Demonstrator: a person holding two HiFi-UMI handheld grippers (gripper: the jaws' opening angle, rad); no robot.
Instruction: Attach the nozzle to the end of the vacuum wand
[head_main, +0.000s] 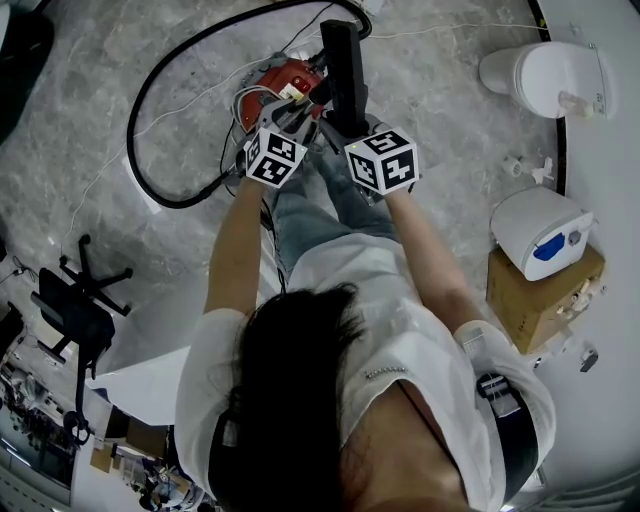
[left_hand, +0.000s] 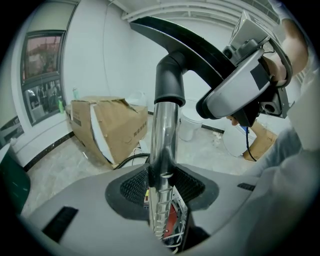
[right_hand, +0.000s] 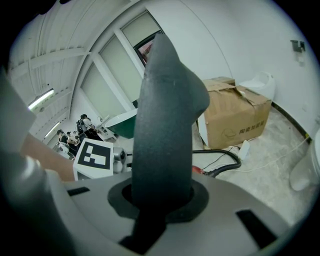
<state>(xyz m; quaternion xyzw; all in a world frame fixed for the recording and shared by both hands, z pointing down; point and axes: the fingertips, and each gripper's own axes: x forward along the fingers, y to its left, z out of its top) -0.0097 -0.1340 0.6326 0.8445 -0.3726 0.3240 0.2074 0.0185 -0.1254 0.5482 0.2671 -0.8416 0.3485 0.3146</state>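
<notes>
My left gripper (left_hand: 162, 189) is shut on the chrome vacuum wand (left_hand: 164, 145), which stands upright between its pads. A black nozzle (left_hand: 186, 42) sits at the wand's top end, its round neck (left_hand: 169, 82) over the tube. My right gripper (right_hand: 160, 196) is shut on the black nozzle (right_hand: 166, 120), which fills its view. In the head view both grippers meet in front of the person: the left gripper (head_main: 290, 120) beside the right gripper (head_main: 345, 125), with the nozzle (head_main: 343, 70) rising beyond them. The red vacuum body (head_main: 283, 82) lies on the floor beneath.
A black hose (head_main: 150, 120) loops over the marble floor to the left. At the right stand a white toilet (head_main: 545, 75), a white and blue machine (head_main: 543, 232) and a cardboard box (head_main: 540, 292). Another cardboard box (left_hand: 107, 127) is ahead; a black stand (head_main: 75, 300) is at left.
</notes>
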